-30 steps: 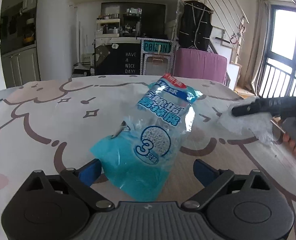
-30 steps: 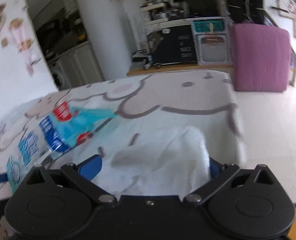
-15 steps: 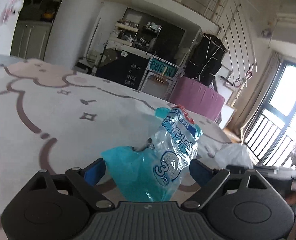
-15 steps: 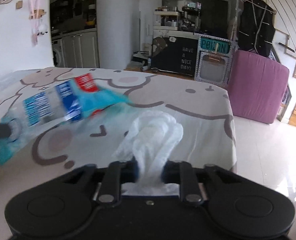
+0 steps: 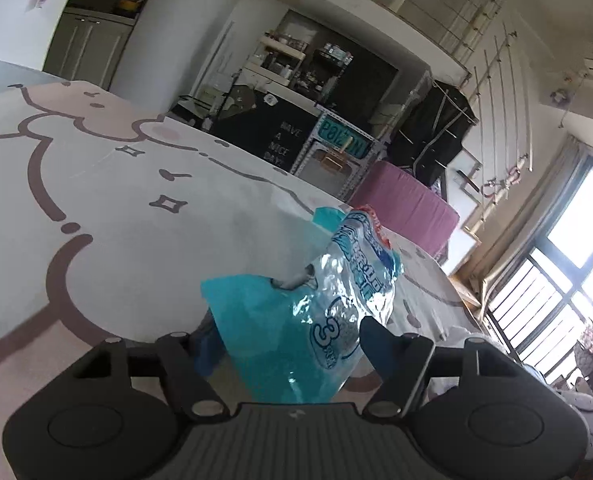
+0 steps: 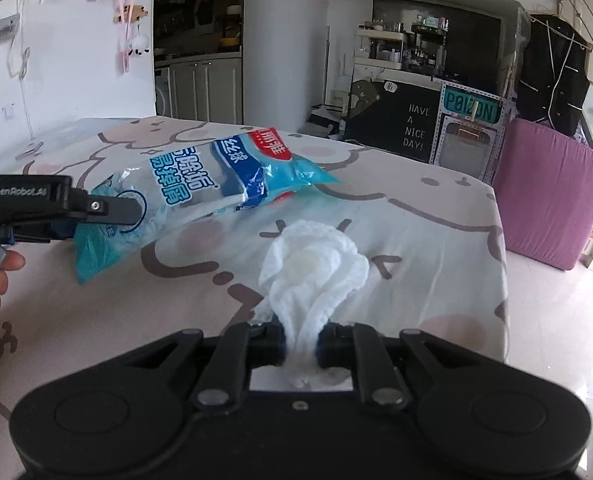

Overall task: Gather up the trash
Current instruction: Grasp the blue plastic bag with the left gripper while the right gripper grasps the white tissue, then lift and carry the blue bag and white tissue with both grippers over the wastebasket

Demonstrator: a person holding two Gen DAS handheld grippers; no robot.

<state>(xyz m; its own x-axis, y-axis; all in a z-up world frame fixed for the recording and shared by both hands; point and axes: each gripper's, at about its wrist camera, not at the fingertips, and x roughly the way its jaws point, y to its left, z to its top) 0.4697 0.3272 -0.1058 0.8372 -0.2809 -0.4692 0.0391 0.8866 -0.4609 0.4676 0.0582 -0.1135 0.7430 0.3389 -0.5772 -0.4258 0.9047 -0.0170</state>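
A blue and clear plastic bag point(image 5: 316, 316) with Chinese print sits between my left gripper's point(image 5: 292, 344) fingers, lifted off the table with its far end tilted up. The left gripper is shut on it; it also shows in the right wrist view point(image 6: 200, 196), held at its left end by the left gripper point(image 6: 108, 210). My right gripper point(image 6: 300, 344) is shut on a crumpled white tissue point(image 6: 316, 264), held above the table.
The table point(image 6: 436, 232) has a white cloth with a pink cartoon print; its right edge drops to a tiled floor. A purple box point(image 6: 552, 196) stands beyond that edge. Shelves and a black cabinet point(image 6: 396, 124) stand behind.
My right gripper closed on the tissue and lifted it. My left gripper closed on the blue bag and raised it off the table, tilting left.
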